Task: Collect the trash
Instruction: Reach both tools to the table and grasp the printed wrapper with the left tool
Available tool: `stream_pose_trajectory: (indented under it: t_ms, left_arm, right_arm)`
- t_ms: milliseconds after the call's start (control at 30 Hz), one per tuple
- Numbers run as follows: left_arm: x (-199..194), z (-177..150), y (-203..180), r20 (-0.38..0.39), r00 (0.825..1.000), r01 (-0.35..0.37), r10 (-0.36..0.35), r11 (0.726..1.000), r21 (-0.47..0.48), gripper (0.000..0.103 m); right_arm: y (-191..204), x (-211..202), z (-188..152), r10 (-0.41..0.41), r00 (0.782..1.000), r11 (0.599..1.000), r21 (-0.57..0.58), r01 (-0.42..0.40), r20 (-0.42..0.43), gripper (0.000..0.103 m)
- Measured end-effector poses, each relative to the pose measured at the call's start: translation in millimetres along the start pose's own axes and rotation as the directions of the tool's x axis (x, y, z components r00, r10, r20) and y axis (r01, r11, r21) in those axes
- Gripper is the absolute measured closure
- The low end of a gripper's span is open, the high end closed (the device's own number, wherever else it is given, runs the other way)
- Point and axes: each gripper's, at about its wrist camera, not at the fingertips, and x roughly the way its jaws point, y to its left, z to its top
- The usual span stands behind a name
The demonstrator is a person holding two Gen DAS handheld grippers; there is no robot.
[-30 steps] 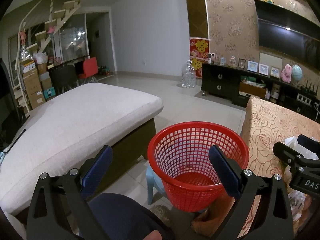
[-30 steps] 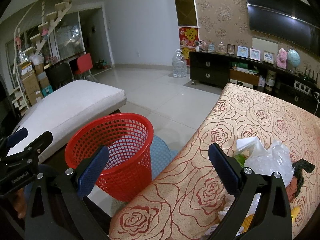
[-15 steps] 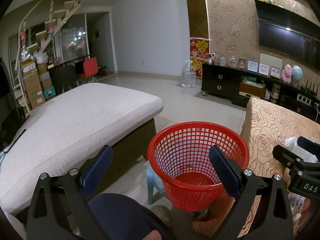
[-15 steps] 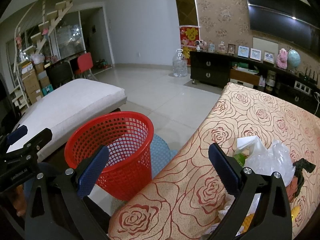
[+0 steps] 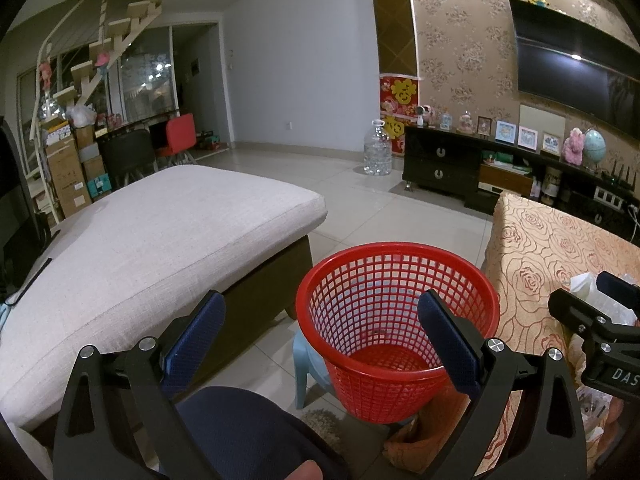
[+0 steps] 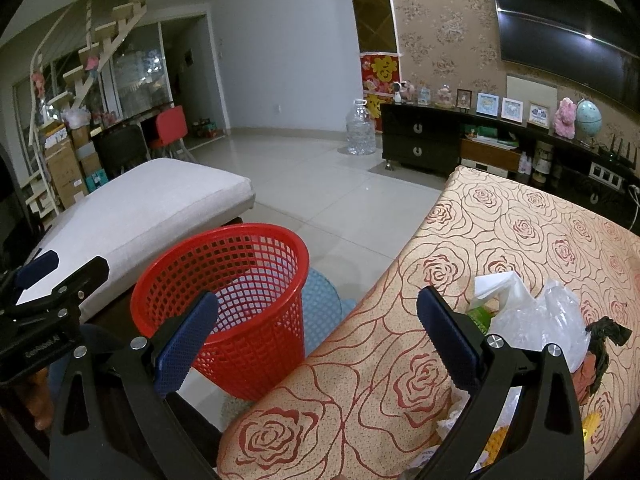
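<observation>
Both grippers gape empty (right gripper [image 5: 600, 312] lettered "DAS") near red basket [image 5: 396, 320].

Little can be read. In the left wrist view, white capitals "DAS" stand on the black body of the right tool [image 5: 608, 312] at the frame's right edge; the word is cut off by the edge. In the right wrist view, small pale lettering runs along the black body of the left tool [image 6: 44, 276] at the left edge, too small and blurred to make out. A red poster [image 5: 398, 114] on the far wall carries large yellow Chinese characters; they cannot be told for sure. Printed scraps at the tabletop's near edge are illegible.
</observation>
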Motion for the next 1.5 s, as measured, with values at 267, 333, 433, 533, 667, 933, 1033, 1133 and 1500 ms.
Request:
stream_pose_trajectory:
  t_ms: [267, 333, 433, 533, 667, 933, 1033, 1133, 1500]
  left_arm:
    - [0.1, -0.1, -0.2, 0.000, 1.000, -0.001, 0.001, 1.000, -0.001, 0.010]
    - [0.2, 0.0, -0.4, 0.000, 1.000, -0.001, 0.001, 1.000, 0.000, 0.010]
    - [0.2, 0.1, -0.3, 0.000, 1.000, -0.001, 0.001, 1.000, -0.001, 0.010]
    - [0.0, -0.5, -0.6, -0.001, 1.000, 0.000, 0.000, 1.000, 0.001, 0.010]
    - [0.2, -3.1, -2.6, -0.004, 1.000, 0.008, -0.008, 1.000, 0.001, 0.010]
    - [2.8, -13.1, -20.8, -0.027, 0.997, 0.074, -0.073, 0.997, 0.023, 0.010]
    - [2.5, -17.0, -32.2, -0.038, 0.993, 0.110, -0.109, 0.993, 0.044, 0.010]
    - [0.6, -24.0, -49.3, -0.052, 0.986, 0.160, -0.156, 0.984, 0.079, 0.010]
    - [-11.5, -58.6, -129.4, -0.177, 0.905, 0.420, -0.386, 0.873, 0.246, 0.010]
  right_arm:
    - [0.2, 0.1, -0.2, 0.000, 1.000, 1.000, -0.001, 0.000, 0.002, 0.007]
    - [0.1, -0.1, 0.1, 0.001, 1.000, 1.000, 0.000, -0.001, 0.005, 0.007]
    - [-0.9, -2.6, 1.1, 0.000, 1.000, 1.000, 0.003, 0.000, 0.017, 0.007]
    - [-4.8, -8.4, 2.9, -0.002, 1.000, 1.000, 0.010, 0.002, 0.030, 0.007]
    - [-12.7, -18.4, 4.2, -0.015, 0.999, 1.000, 0.024, 0.013, 0.050, 0.007]
    - [-50.2, -56.8, -6.2, -0.146, 0.984, 0.988, 0.069, 0.139, 0.098, 0.007]
    - [-72.7, -72.3, -15.2, -0.201, 0.975, 0.975, 0.119, 0.189, 0.099, 0.007]
    - [-97.0, -86.7, -27.7, -0.254, 0.964, 0.955, 0.178, 0.236, 0.085, 0.007]
    - [-165.4, -123.8, -72.6, -0.392, 0.920, 0.869, 0.337, 0.364, 0.018, 0.007]
